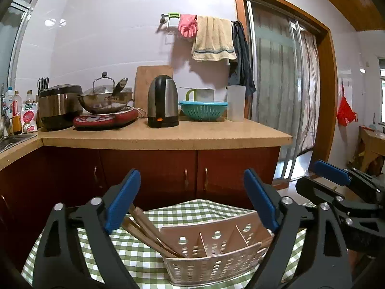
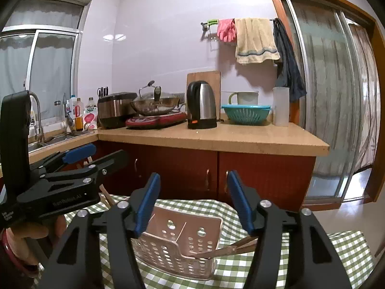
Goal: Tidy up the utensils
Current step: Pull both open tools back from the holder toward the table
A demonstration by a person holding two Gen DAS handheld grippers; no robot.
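A pale perforated utensil holder (image 1: pixel 216 248) with dividers stands on a green-checked tablecloth (image 1: pixel 144 260). Several wooden chopsticks (image 1: pixel 144 228) lean out of its left end compartment. In the right wrist view the holder (image 2: pixel 182 236) has wooden chopsticks (image 2: pixel 235 246) slanting over its right rim. My left gripper (image 1: pixel 192 172) is open above and in front of the holder, with nothing between its blue pads. My right gripper (image 2: pixel 194 174) is open over the holder, also empty. Each gripper shows in the other's view: the right gripper (image 1: pixel 315 178) at the right edge, the left gripper (image 2: pixel 109 151) at the left, held by a hand (image 2: pixel 28 236).
Beyond the table runs a kitchen counter (image 1: pixel 168 134) over red cabinets, carrying a kettle (image 1: pixel 163 101), a rice cooker (image 1: pixel 60 106), a wok (image 1: pixel 105 98) and a teal colander (image 1: pixel 203 109). A sink (image 2: pixel 48 142) lies to the left and a sliding door (image 2: pixel 324 96) to the right.
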